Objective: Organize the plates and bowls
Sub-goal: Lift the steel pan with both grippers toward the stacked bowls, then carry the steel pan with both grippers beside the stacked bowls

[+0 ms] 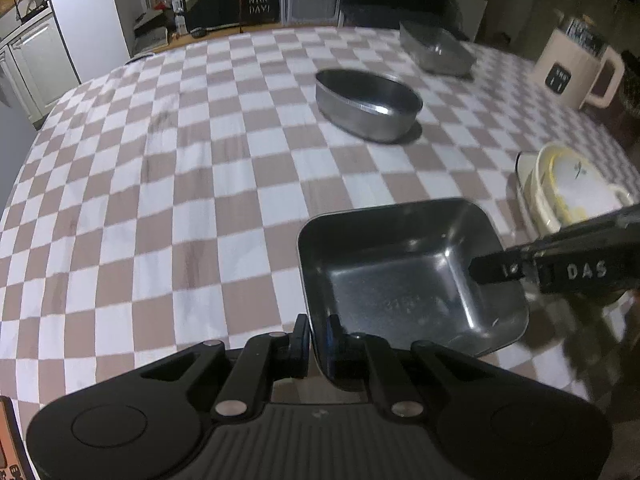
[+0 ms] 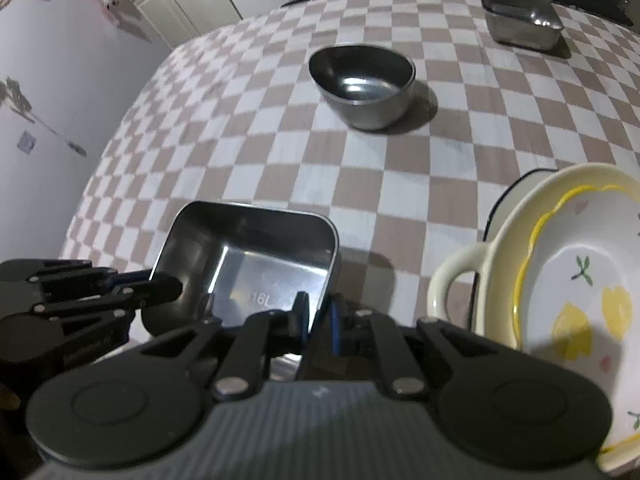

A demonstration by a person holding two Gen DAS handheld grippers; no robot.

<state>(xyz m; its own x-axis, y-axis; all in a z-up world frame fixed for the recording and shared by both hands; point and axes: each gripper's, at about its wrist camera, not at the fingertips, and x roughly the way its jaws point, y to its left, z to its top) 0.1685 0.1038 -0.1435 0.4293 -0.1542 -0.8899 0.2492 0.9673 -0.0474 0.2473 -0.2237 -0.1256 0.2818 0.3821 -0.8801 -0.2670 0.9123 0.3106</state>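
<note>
I have both tongs clamped on the square tin (image 1: 412, 276) — left tongs (image 1: 318, 340) on its near wall, right tongs (image 2: 320, 326) on the opposite wall — both pitched steeply down over the counter (image 1: 160, 184). Mid-carry, I judge; next it needs a spot, perhaps nested in the far tin (image 2: 520, 16) past the round bowl (image 2: 362, 84).
</note>
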